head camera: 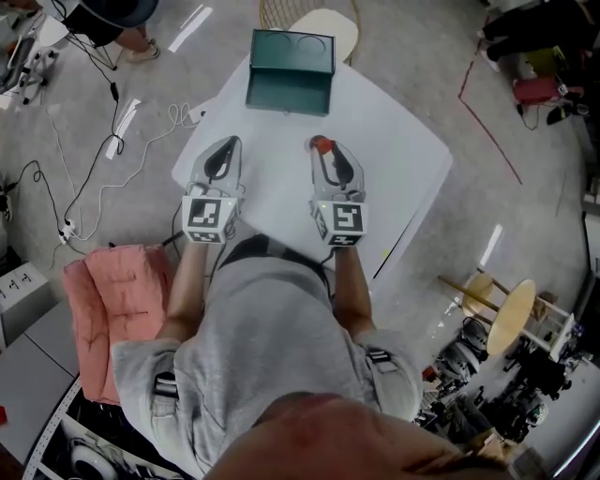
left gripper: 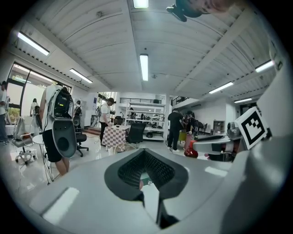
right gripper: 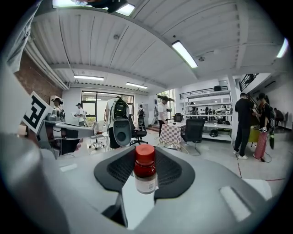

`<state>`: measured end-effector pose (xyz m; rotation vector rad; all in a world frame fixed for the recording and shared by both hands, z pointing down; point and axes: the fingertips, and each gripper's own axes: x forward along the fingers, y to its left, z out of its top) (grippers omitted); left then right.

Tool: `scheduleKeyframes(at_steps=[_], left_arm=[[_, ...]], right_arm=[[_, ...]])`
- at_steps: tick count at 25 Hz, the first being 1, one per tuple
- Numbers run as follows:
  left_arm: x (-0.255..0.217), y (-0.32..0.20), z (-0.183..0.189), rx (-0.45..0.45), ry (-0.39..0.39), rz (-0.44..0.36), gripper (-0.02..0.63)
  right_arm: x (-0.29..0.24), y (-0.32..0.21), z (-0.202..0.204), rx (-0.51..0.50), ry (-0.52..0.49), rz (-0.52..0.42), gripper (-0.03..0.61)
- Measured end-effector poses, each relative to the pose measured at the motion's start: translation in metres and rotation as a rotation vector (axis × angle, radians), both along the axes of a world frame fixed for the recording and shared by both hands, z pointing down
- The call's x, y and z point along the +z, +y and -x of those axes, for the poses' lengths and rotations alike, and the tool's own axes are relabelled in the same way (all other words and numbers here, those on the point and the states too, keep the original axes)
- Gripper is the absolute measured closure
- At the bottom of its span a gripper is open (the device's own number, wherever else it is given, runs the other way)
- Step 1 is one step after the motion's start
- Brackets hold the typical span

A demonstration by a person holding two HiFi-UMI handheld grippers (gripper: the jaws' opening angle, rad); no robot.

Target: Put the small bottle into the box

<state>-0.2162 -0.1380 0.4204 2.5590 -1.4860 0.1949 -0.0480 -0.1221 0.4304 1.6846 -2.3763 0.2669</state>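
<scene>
A small brown bottle (right gripper: 145, 172) with a red cap (head camera: 322, 145) and a white label stands upright between the pads of my right gripper (head camera: 324, 150), which is shut on it above the white table (head camera: 394, 141). The dark green box (head camera: 291, 73) sits open-topped at the table's far edge, ahead of both grippers and slightly left of the right one. My left gripper (head camera: 226, 148) hovers beside the right one, about level with it. Its fingertips meet and nothing is between them (left gripper: 145, 176).
A round pale chair seat (head camera: 328, 28) stands just behind the box. Left of me lies a pink cushion (head camera: 108, 309), with cables (head camera: 112, 159) on the floor beyond it. A wooden stool (head camera: 511, 314) stands at the right. People and office chairs fill the room behind.
</scene>
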Motion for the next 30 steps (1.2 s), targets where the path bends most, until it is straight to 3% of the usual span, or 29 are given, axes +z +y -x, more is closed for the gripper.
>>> scheduleKeyframes(at_steps=[21, 30], left_arm=[[0.026, -0.062, -0.015, 0.021, -0.003, 0.037, 0.602], [0.057, -0.092, -0.022, 0.016, -0.009, 0.093, 0.602]], right_arm=[[0.026, -0.072, -0.009, 0.001, 0.060, 0.018, 0.448], [0.053, -0.115, -0.022, 0.012, 0.040, 0.046, 0.447]])
